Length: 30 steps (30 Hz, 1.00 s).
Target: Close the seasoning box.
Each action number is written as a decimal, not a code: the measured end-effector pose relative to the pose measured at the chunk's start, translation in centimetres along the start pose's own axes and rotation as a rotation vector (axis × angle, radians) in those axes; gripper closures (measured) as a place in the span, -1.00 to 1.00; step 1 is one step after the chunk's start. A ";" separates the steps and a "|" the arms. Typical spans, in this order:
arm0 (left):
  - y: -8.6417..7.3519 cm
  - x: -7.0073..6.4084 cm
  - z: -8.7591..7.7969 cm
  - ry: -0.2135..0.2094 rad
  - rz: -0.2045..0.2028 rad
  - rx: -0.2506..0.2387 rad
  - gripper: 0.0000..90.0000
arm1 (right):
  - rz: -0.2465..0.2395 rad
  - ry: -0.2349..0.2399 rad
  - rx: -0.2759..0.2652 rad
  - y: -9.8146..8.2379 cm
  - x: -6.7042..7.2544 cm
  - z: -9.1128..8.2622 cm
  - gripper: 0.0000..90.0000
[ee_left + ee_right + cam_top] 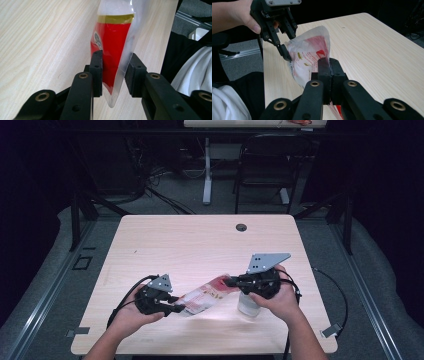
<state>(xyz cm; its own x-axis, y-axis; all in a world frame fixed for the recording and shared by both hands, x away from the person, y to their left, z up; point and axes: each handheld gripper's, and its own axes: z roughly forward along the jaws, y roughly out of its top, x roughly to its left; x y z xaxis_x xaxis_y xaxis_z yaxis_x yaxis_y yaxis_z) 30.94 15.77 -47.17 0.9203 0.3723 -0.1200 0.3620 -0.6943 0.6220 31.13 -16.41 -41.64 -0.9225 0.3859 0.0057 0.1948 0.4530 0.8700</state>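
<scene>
Holding a clear plastic pouch printed in red, white and gold (pixel 207 298) stretched above the pale wood-grain desk (pixel 190 240), the person works with both tools at once. Left tongs (pixel 172 309) stand part-way closed around one end of the pouch; in the left gripper view the left-hand pad lies against the red panel (pixel 112 57), while the other pad meets only the clear edge, so a firm clamp cannot be confirmed. Right tongs (pixel 231 281) are fully closed on the opposite end, with the film pinched between the pads (pixel 329 66). A translucent plastic container (pixel 248 304) stands on the desk beneath the right hand (pixel 280 297). The step in hand appears to be pulling the pouch open or taut. To do it well, the left pads should bite squarely on the sealed edge before any pull, and both hands should draw apart evenly, keeping the pouch level so that the film neither slips nor tears unevenly.
</scene>
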 end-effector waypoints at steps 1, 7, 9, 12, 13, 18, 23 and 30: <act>0.1 0.0 -0.1 0.003 0.002 0.003 0.58 | 0.003 0.001 -0.003 0.0 0.0 0.0 0.99; 0.4 0.1 -0.5 0.007 0.011 0.018 0.58 | 0.014 0.002 -0.006 -0.2 -0.1 -0.1 0.99; 0.5 0.1 -0.5 0.009 0.012 0.021 0.58 | 0.016 -0.001 -0.002 -0.3 -0.2 -0.1 0.99; 0.6 0.2 -0.6 0.009 0.007 0.024 0.58 | 0.023 -0.002 0.002 -0.5 -0.4 0.0 0.99; 0.6 0.2 -0.6 0.009 0.003 0.021 0.58 | 0.025 -0.002 0.003 -0.5 -0.5 0.0 0.99; 1.0 0.3 -0.9 0.010 0.008 0.024 0.59 | 0.032 -0.007 -0.001 -0.6 -0.6 -0.1 0.99; 1.2 0.5 -1.0 0.010 0.008 0.027 0.59 | 0.034 -0.009 0.004 -0.7 -0.6 -0.2 0.99; 1.4 0.6 -1.3 0.001 0.006 0.020 0.60 | 0.044 -0.006 0.007 -1.0 -0.9 -0.2 0.99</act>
<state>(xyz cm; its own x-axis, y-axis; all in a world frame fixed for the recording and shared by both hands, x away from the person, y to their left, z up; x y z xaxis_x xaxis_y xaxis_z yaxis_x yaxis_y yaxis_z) 31.86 15.80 -45.40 0.9223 0.3688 -0.1153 0.3592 -0.7086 0.6073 31.67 -17.38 -42.35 -0.9111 0.4102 0.0412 0.2376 0.4406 0.8657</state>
